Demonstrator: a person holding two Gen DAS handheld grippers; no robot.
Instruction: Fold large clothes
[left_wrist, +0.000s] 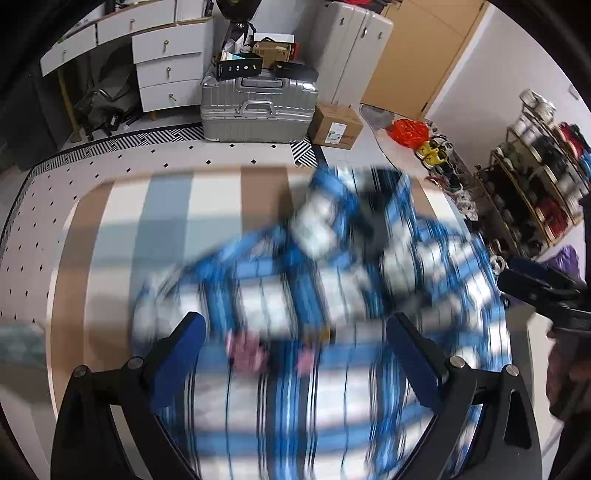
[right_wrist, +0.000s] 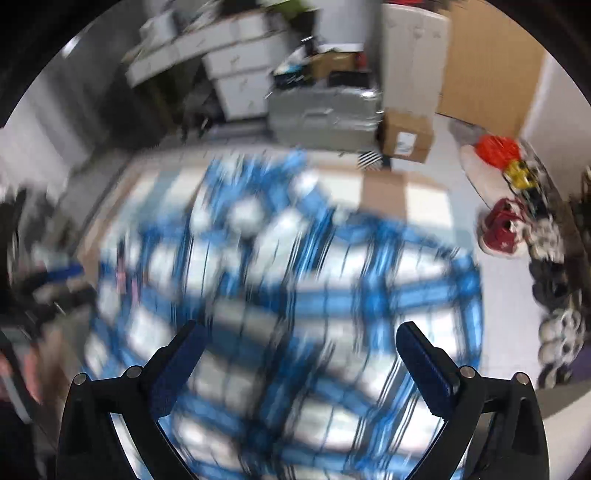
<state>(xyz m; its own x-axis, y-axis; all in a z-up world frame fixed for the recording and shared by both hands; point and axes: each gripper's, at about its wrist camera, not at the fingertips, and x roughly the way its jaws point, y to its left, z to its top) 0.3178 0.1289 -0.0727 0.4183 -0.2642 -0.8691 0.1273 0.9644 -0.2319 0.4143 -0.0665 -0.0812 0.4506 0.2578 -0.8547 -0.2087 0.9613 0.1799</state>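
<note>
Blue-padded fingers (left_wrist: 184, 354) of the left tongs (left_wrist: 295, 332) stand spread wide, released, with nothing between them; the plaid shirt (left_wrist: 332, 280), blue and white, lies rumpled straight ahead of and beneath them, but motion blur hides whether the pads touch the cloth. Beyond the shirt, further ahead, the striped worktop (left_wrist: 166, 206) carries it, beige, white and pale blue in bands. Off to the right of the left tongs, the right tongs (left_wrist: 532, 280) show as a dark shape with a blue pad at the shirt's edge. From the right wrist view, the right tongs (right_wrist: 299, 339) are likewise gaping and empty, their fingers (right_wrist: 424, 358) over the same shirt (right_wrist: 295, 266), which fills the space ahead and below; blur again hides any contact. Far ahead stands a silver suitcase (left_wrist: 258, 110), a cardboard box (left_wrist: 336, 127) just to its right
</note>
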